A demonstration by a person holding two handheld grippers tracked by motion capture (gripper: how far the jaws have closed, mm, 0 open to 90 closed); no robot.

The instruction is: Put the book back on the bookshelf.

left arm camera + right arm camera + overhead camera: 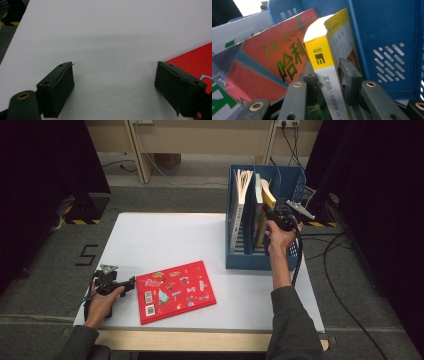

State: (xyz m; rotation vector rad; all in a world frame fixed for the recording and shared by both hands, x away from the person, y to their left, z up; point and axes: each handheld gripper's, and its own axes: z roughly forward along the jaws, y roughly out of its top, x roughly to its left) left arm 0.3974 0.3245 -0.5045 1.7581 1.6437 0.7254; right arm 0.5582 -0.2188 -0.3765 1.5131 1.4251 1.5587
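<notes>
A blue file rack (250, 259) stands at the table's right side with several books upright in it. My right gripper (275, 215) reaches into it from above. In the right gripper view its pads (349, 77) lie against both covers of a yellow-spined book (322, 50), which leans inside the rack (387, 27). That book (268, 196) stands in the rack's right slot. My left gripper (128, 284) rests low at the table's front left, open (115, 75) with nothing between its fingers. A red book with stickers (175, 291) lies flat just right of it, its corner (195, 58) beside one pad.
An orange-red book with green lettering (274, 57) leans left of the yellow one. A white open-paged book (243, 185) fills the rack's left slot. The white table (160, 240) has bare room at its middle and back left. Cables lie on the floor at right.
</notes>
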